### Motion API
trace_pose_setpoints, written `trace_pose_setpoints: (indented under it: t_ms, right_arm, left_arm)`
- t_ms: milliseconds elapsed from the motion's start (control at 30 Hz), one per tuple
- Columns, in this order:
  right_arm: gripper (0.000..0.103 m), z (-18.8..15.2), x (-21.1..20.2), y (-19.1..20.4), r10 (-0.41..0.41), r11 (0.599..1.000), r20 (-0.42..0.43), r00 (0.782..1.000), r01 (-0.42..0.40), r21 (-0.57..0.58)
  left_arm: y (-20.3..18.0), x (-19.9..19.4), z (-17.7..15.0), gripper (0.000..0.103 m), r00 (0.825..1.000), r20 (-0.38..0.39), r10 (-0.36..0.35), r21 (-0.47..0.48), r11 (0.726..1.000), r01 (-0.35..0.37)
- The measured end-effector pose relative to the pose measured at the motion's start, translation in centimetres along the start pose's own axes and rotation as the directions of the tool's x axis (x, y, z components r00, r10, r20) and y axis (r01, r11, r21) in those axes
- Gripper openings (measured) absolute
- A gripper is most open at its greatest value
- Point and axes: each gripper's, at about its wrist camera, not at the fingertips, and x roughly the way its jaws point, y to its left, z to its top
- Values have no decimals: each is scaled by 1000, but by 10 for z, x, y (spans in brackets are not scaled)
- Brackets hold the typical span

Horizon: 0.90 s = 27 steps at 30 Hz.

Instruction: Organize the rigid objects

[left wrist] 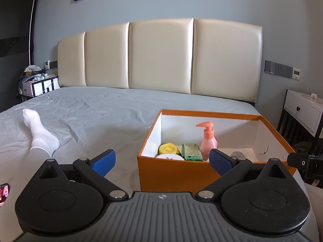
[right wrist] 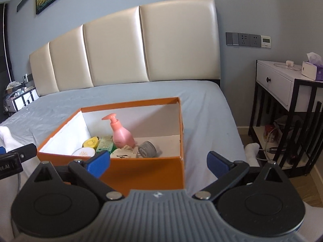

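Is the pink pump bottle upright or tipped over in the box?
Upright: the pump bottle stands on its base in the orange box, pump head on top.

Black linkage arms with silver pivot screws carry blue textured fingers (left wrist: pixel 219 160) above a ribbed grey body.

Legible text is confined to one item. In the right wrist view, at nine o'clock on the frame edge, a black device body (right wrist: pixel 10 166) carries pale lettering cut off by the edge; the visible part reads roughly "ot.AI".

The green packet (left wrist: pixel 191 151) in the orange box (left wrist: pixel 177 173) bears printed lines, too small to read. The white flat item (right wrist: pixel 123 154) at the box's near wall shows dark marks, not decipherable. The wall thermostat (right wrist: pixel 265 40), at one o'clock, has a display with no readable figures. The gripper bodies carry a small emblem (left wrist: pixel 160 197) at six o'clock, without letters.
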Motion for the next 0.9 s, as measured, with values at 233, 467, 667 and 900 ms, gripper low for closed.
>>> trace_pose_setpoints:
  t_ms: [233,467,667,900]
  right_arm:
    - [100,-12,12,-5,-5,1000,-49,999,4,-17]
    - [100,-16,8,-10,3,1000,-51,999,-3,8]
    - [100,-17,4,-15,8,1000,-49,999,-7,26]
    - [100,-17,0,-18,-1,999,-40,999,2,38]
  left_arm:
    - [-13,5,-12,103,998,-56,-30,32,999,32]
    - [-23,4,-15,103,997,-76,-29,70,997,34]
    - [-29,1,-13,103,996,-86,-25,85,996,33]
    - [-33,-2,-14,103,995,-98,-27,103,994,38]
